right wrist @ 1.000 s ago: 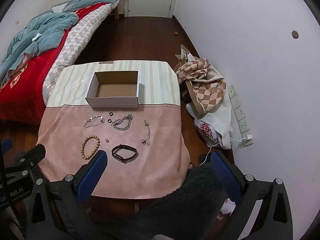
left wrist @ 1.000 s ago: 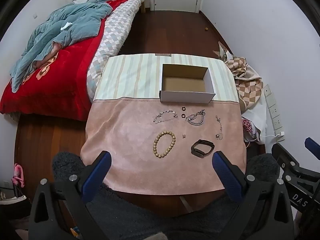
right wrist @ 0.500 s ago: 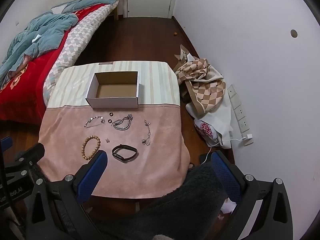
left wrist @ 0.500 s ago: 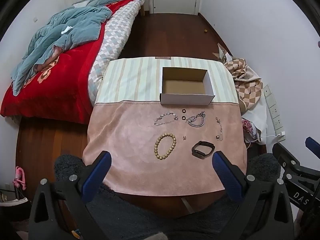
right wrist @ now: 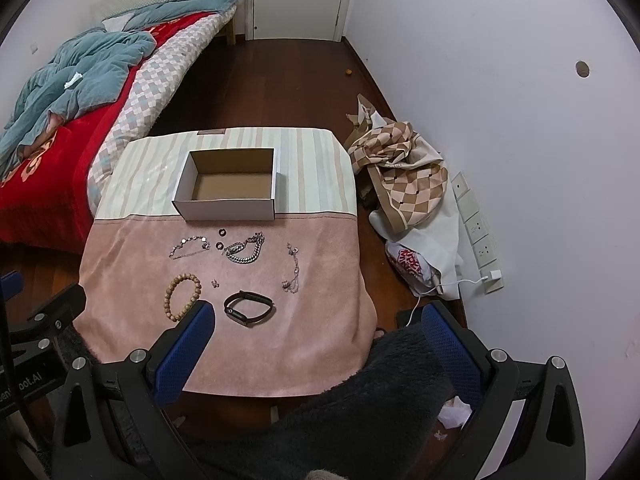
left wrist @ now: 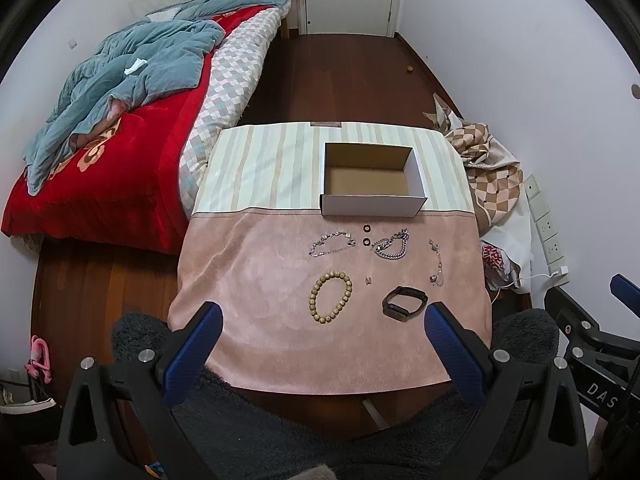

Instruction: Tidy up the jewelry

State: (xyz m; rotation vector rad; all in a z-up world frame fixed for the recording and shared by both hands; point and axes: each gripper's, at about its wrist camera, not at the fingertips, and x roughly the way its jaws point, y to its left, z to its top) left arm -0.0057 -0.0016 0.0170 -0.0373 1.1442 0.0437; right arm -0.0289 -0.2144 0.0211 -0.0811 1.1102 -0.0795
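Note:
An open white cardboard box [left wrist: 372, 204] [right wrist: 226, 210] stands empty on the far half of a small table. In front of it on the pink cloth [left wrist: 256, 280] lie a wooden bead bracelet [left wrist: 330, 297] [right wrist: 182, 291], a black band [left wrist: 405, 303] [right wrist: 249, 308], a thick silver chain [left wrist: 392, 245] [right wrist: 245, 253], a thin silver chain [left wrist: 331, 243] [right wrist: 190, 246], a thin chain at the right [left wrist: 437, 262] [right wrist: 293, 268], two small dark rings [left wrist: 366, 234] [right wrist: 220, 238] and a tiny earring [left wrist: 368, 280]. My left gripper [left wrist: 322, 344] and right gripper [right wrist: 318, 342] are open and empty, above the table's near edge.
A bed with a red cover and blue quilt [left wrist: 120, 92] is at the left. A checked cloth bag [right wrist: 408, 176] and a plastic bag lie on the floor at the right by wall sockets [right wrist: 478, 236]. A dark fuzzy rug [left wrist: 304, 432] lies below the near edge.
Both grippers have risen and pulled back slightly; the table looks a little smaller and further. Nothing on the table has moved.

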